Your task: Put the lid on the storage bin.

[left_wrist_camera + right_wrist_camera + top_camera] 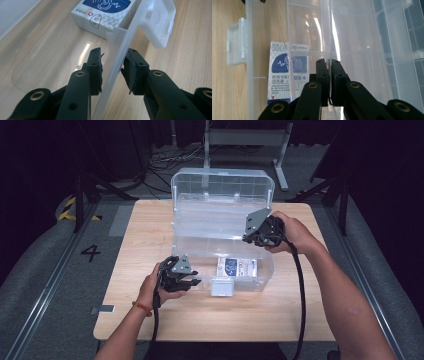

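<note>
Between the open left claw stands the box wall; right claw pinches a divider.

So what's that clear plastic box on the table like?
The clear plastic box stands on the wooden table, lid raised upright behind it. A white latch hangs on its front wall. A blue-and-white carton lies inside. The left tool straddles the front wall, jaws apart; the right tool pinches an inner wall.

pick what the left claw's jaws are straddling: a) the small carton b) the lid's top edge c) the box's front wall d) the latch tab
c: in the left gripper view the left claw has one jaw either side of the clear box front wall, with gaps showing, while the carton lies inside beyond.
</note>
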Motion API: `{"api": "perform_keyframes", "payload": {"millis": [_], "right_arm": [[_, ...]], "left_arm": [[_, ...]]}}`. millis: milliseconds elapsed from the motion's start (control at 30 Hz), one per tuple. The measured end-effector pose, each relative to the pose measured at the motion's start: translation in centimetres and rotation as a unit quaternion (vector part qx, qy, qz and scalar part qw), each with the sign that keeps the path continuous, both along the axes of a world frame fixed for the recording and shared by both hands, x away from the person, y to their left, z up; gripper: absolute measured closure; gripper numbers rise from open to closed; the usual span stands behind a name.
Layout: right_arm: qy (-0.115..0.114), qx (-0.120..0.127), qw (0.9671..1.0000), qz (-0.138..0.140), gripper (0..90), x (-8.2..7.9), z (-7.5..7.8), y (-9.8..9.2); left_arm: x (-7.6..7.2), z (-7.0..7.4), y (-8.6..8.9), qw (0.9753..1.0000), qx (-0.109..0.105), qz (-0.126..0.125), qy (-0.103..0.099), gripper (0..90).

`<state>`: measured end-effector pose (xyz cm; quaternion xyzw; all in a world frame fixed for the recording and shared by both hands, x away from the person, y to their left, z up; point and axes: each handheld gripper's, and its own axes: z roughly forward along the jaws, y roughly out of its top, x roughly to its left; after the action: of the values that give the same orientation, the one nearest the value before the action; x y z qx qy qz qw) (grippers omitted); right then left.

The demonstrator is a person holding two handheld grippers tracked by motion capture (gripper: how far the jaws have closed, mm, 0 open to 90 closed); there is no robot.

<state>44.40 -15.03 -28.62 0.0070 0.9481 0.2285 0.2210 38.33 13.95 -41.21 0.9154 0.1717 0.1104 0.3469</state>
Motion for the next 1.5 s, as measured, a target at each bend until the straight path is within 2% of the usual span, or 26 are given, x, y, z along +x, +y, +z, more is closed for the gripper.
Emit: {"api": "perform_keyframes", "payload": {"millis": [100,200,300,467,633,900,967,1100,1200,1367,1500], "right_arm": [[0.009,0.007,0.9999,0.004,86.8,-0.2,-0.2,-0.2],[0.007,0.018,0.9998,0.001,86.2,-0.4,-0.5,-0.5],[0.015,0.031,0.9994,-0.001,86.1,-0.6,-0.7,-1.0],[0.02,0.038,0.9991,0.002,86.2,-1.1,-1.1,-1.2],[0.02,0.047,0.9987,0.0,85.9,-1.3,-1.3,-1.5],[0.015,0.055,0.9984,0.0,85.1,-1.5,-1.5,-1.7],[0.014,0.055,0.9984,0.004,85.1,-1.4,-1.5,-1.7],[0.017,0.064,0.9978,0.003,85.0,-1.5,-1.6,-1.9],[0.012,0.064,0.9979,0.003,84.8,-1.5,-1.6,-2.0],[0.01,0.074,0.9972,0.003,84.5,-1.6,-1.8,-2.1],[0.01,0.08,0.9967,0.001,84.3,-1.7,-2.0,-2.3]], "left_arm": [[0.0,0.0,0.0,1.0,-0.003,-0.002,-0.003,68.0],[0.0,-0.1,0.2,0.9999,-0.015,-0.002,-0.002,68.1],[0.0,-0.1,0.2,0.9999,-0.016,-0.003,-0.002,68.0],[-0.1,0.1,0.5,0.9998,-0.02,-0.001,0.002,69.4],[-0.5,0.4,0.8,0.9998,-0.017,0.009,-0.003,68.4],[-1.0,0.9,1.9,0.9994,0.001,0.029,-0.017,64.6],[-1.0,0.9,1.9,0.9994,-0.001,0.033,-0.013,63.5],[-1.3,1.9,2.2,0.9984,-0.045,0.031,-0.015,61.8],[-1.7,2.7,2.5,0.9984,-0.044,0.026,-0.024,61.5],[-2.3,3.9,3.4,0.9976,-0.058,0.024,-0.028,60.6],[-2.4,5.4,5.0,0.9958,-0.068,0.051,-0.034,57.4]]}}
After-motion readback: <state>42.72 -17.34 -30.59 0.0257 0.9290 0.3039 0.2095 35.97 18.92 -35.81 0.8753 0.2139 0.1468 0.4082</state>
